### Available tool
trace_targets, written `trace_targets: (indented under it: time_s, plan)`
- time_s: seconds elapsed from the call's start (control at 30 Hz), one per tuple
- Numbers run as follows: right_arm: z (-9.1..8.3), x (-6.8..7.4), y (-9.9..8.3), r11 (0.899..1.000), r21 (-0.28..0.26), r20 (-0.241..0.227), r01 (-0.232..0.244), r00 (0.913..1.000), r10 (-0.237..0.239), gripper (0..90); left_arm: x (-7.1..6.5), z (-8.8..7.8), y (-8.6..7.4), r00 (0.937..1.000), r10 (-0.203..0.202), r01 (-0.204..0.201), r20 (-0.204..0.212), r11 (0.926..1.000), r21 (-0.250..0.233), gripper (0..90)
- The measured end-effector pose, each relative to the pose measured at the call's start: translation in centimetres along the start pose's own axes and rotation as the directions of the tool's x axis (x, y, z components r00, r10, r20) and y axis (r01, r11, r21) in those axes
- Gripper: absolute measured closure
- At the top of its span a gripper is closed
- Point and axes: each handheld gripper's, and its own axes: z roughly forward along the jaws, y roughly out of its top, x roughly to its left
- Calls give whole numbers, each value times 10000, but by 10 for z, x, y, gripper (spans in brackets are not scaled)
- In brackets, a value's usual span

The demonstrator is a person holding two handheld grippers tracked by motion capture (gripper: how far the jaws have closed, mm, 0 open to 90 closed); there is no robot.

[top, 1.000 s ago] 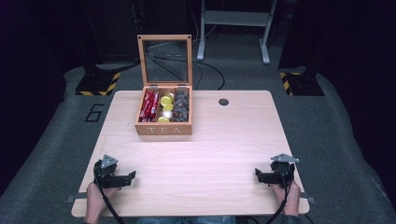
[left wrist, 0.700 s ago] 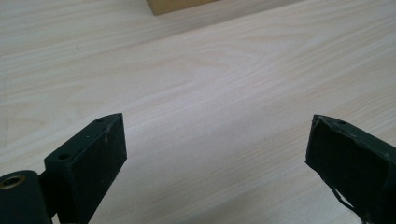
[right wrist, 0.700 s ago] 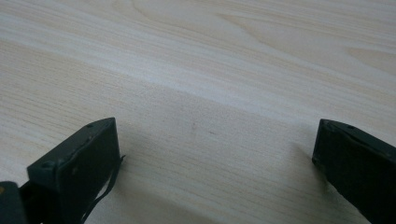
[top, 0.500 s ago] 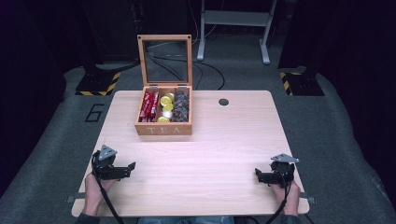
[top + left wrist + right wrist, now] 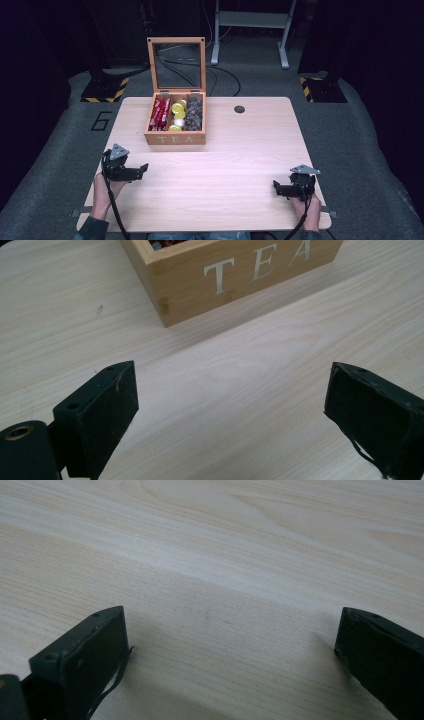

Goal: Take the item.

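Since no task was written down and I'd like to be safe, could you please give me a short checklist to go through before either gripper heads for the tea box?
1. Tea box lid up, compartments reachable: ok.
2. Left gripper jaws spread with nothing between them: ok.
3. Right gripper jaws spread with nothing between them: ok.
4. Bare table between both grippers and the box, nothing in the way: ok.
5. Box sits fully on the table, away from the edges: ok.
6. Whether the red packets are loose enough to lift out: cannot tell.
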Motion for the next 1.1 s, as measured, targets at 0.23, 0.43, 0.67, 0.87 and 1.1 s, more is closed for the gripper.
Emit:
trace_targets:
  time_s: [0.23, 0.43, 0.67, 0.87, 1.1]
  plan:
    - [0, 0, 0, 10000, 16, 10, 4, 10000, -4, 1, 2, 2, 11, 10000, 58, -58, 70, 9999, -100, 76]
    - [0, 0, 0, 10000, 1, 16, -26, 10000, 26, 1, 5, 4, 23, 9999, 29, -26, 141, 9997, -231, 82]
    - [0, 1, 0, 10000, 0, 21, -80, 10000, 80, 1, 9, 7, 38, 9997, 131, -125, 204, 9995, -283, 86]
    - [0, 0, 0, 10000, 6, 19, -73, 10000, 73, 1, 12, 11, 49, 9995, 137, -128, 284, 9993, -338, 88]
    - [0, 0, 0, 10000, 6, 18, -73, 10000, 73, 1, 17, 19, 63, 9989, 118, -102, 465, 9994, -343, 93]
